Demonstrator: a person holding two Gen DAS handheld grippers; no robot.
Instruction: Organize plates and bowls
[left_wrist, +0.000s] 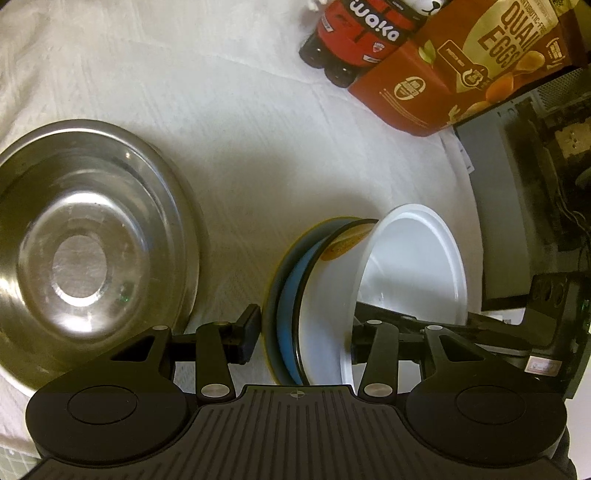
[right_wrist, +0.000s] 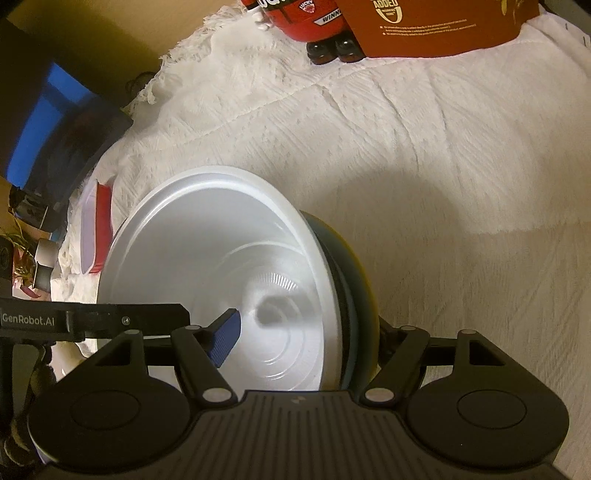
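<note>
A stack of nested dishes stands on edge over the white cloth: a white plastic bowl (left_wrist: 413, 258) in front, then a black-rimmed white dish (left_wrist: 325, 295), a blue dish (left_wrist: 288, 317) and a yellow one at the back. My left gripper (left_wrist: 303, 332) is shut across the stack, one finger behind the yellow dish, one inside the white bowl. In the right wrist view my right gripper (right_wrist: 306, 343) is shut across the same stack, its blue pad (right_wrist: 225, 341) inside the white bowl (right_wrist: 221, 251). A steel bowl (left_wrist: 85, 251) lies at the left.
A red quail-egg box (left_wrist: 461, 66) and a red toy car (left_wrist: 354, 40) stand at the back of the white cloth (right_wrist: 443, 166). A red-and-white dish (right_wrist: 98, 229) sits at the cloth's left edge. Dark equipment (left_wrist: 535, 184) lies right of the stack.
</note>
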